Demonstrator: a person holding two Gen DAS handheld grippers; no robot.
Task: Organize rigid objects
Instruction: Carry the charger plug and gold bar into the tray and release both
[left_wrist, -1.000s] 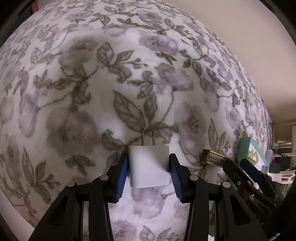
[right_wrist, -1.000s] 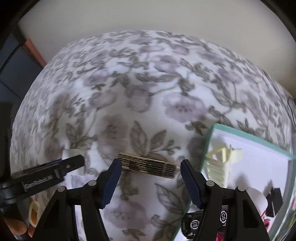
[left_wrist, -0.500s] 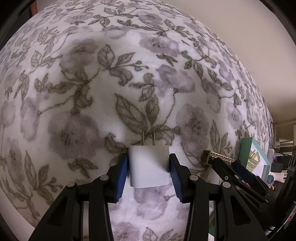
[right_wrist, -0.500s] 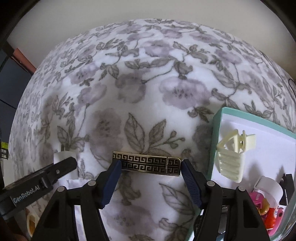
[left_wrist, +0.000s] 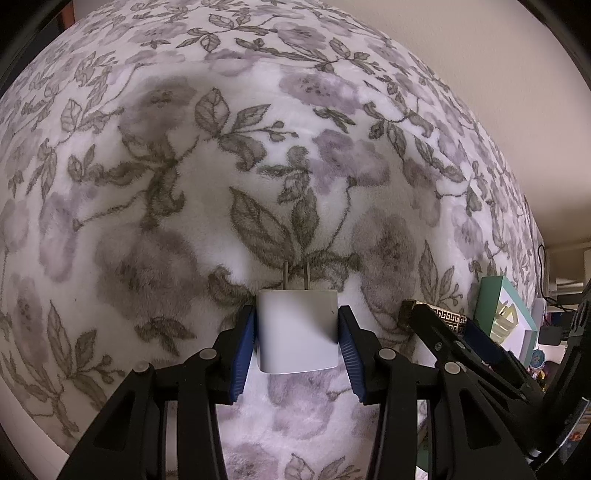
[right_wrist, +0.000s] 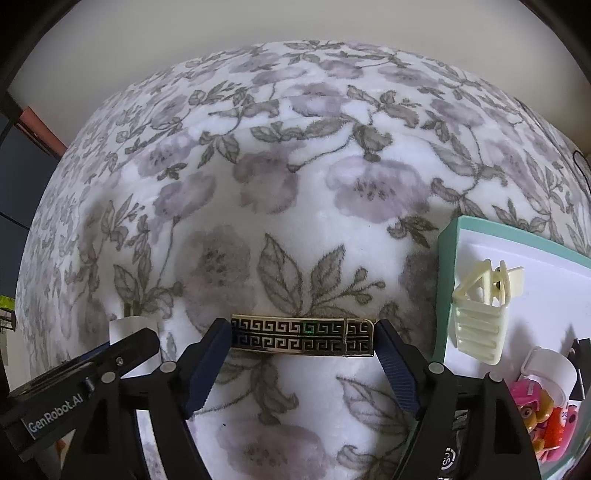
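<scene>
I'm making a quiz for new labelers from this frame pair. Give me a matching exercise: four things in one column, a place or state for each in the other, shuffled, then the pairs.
Things
1. white charger
2. gold-and-black patterned bar
3. cream hair claw clip
4. pink toy figure

Places or states
A. lies on the floral blanket between the opening right jaws
B. in the tray, at its lower right
C. clamped in the left jaws, prongs pointing away
D. on the tray's white floor near its teal rim

Pairs: 1-C, 2-A, 3-D, 4-B

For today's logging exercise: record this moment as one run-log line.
left tongs: shut on charger | right tongs: opening, astride gold bar
</scene>
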